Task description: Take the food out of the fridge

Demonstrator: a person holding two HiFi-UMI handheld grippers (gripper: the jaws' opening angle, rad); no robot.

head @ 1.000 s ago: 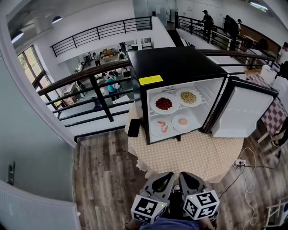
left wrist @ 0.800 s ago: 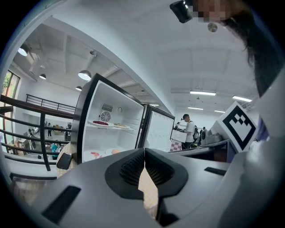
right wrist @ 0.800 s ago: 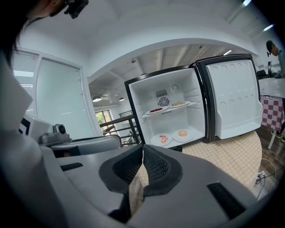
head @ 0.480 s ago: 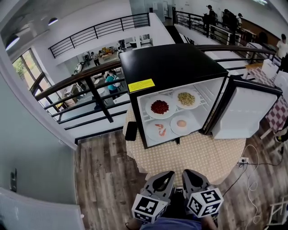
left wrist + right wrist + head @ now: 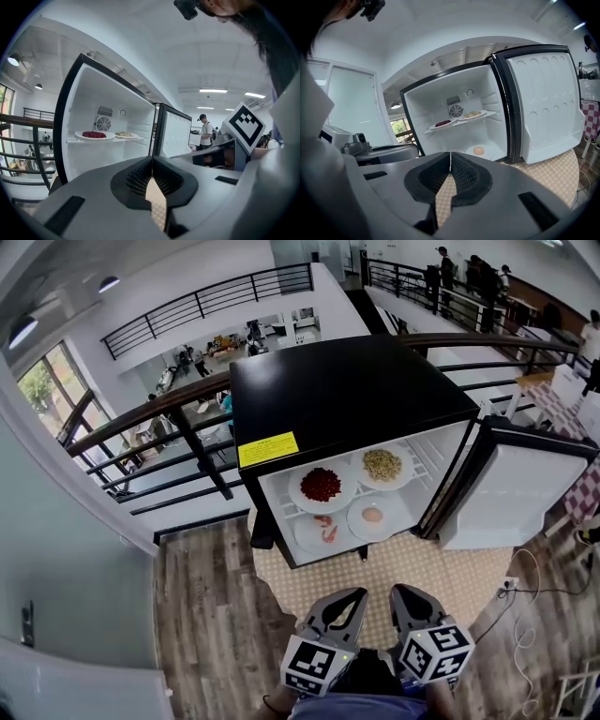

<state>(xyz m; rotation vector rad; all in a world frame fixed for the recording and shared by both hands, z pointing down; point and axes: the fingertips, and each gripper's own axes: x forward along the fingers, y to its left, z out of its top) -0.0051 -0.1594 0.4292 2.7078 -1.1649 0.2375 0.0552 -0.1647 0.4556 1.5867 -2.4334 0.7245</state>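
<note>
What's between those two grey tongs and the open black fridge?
Nothing but bare beige checked tablecloth, in the head view, between the left tongs, right tongs and small black fridge.

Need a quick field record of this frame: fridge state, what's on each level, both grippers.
fridge: black mini fridge on a table with patterned cloth
door: door swung open to the right
upper shelf: red food plate at left, yellowish food plate at right
lower level: plate with pinkish pieces at left, plate with one round item at right
left gripper: shut, empty, short of the fridge
right gripper: shut, empty, short of the fridge
progress: all four plates inside
</note>
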